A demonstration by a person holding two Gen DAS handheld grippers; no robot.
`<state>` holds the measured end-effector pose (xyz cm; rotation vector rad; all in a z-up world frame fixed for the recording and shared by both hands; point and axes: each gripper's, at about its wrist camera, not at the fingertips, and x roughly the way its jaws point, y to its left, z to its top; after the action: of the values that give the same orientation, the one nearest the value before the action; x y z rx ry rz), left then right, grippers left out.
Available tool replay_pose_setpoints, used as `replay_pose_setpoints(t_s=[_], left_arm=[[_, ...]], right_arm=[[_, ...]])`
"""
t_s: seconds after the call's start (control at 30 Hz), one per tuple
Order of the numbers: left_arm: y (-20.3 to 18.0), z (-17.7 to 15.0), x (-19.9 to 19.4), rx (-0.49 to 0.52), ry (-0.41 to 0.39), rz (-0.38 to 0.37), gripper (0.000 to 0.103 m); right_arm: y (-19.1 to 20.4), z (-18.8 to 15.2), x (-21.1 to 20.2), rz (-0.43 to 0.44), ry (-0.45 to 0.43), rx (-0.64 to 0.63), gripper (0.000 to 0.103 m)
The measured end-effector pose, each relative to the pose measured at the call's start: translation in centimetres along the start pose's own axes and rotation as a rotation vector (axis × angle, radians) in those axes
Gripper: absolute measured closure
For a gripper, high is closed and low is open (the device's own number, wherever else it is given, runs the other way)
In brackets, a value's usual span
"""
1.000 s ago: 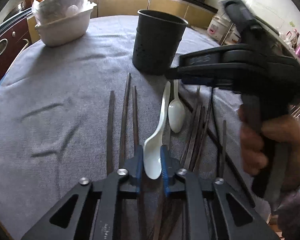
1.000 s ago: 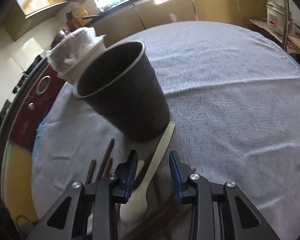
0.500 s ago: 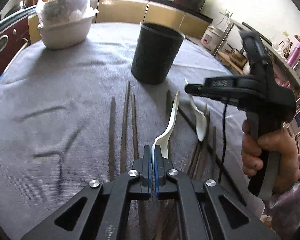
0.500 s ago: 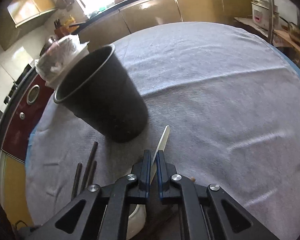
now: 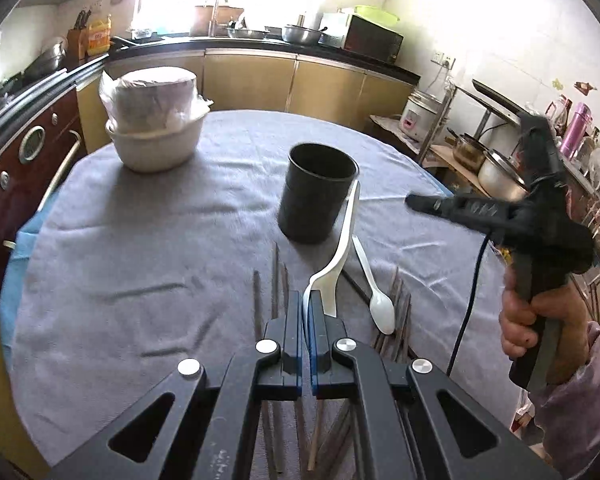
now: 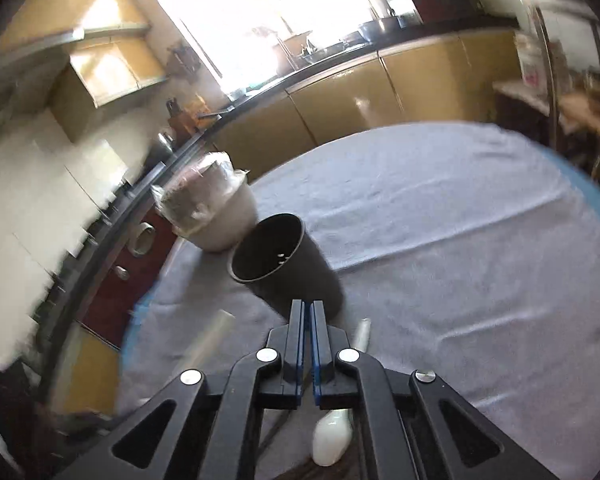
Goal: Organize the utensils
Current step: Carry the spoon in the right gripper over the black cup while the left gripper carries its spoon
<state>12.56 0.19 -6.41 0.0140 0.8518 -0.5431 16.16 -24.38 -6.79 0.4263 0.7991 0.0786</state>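
Each gripper, left gripper (image 5: 309, 312) and right gripper (image 6: 308, 320), has its jaws clamped on 1 white spoon (image 5: 342, 248), raised above the bench (image 5: 140, 240) for dropping into the black holder (image 5: 318, 196).

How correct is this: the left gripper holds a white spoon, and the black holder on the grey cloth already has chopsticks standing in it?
One point is wrong. The black holder is empty: the right wrist view looks into its mouth and shows nothing inside. The chopsticks lie flat on the grey cloth. The rest stands: the left gripper does hold a white spoon.
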Motion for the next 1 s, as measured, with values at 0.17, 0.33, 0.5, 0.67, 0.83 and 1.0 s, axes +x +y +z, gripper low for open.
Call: replay_pose_setpoints(t_s=[0.17, 0.33, 0.5, 0.67, 0.83, 1.0], left_arm=[[0.3, -0.6, -0.3, -0.019, 0.006, 0.016, 0.100], [1.1, -1.7, 0.2, -0.064, 0.032, 0.030, 0.100], [1.6, -1.9, -0.1, -0.084, 0.024, 0.045, 0.100], [1.6, -1.9, -0.7, -0.077, 0.010, 0.039, 0.100], [1.6, -1.4, -1.4, -0.063, -0.003, 0.036, 0.100], [1.8, -0.1, -1.9, -0.087, -0.034, 0.023, 0.100]], right_arm=[[-1.4, -0.3, 5.3, -0.110, 0.178, 0.023, 0.045], [-1.5, -1.3, 9.7, -0.186, 0.287, 0.004, 0.057], [0.6, -2.2, 10.9, -0.308, 0.296, -0.118, 0.090], [0.2, -3.0, 9.4, -0.266, 0.275, -0.105, 0.091], [-0.5, -2.1, 5.2, -0.135, 0.168, -0.042, 0.092], [-0.6, -0.1, 0.2, -0.010, -0.008, 0.007, 0.091]])
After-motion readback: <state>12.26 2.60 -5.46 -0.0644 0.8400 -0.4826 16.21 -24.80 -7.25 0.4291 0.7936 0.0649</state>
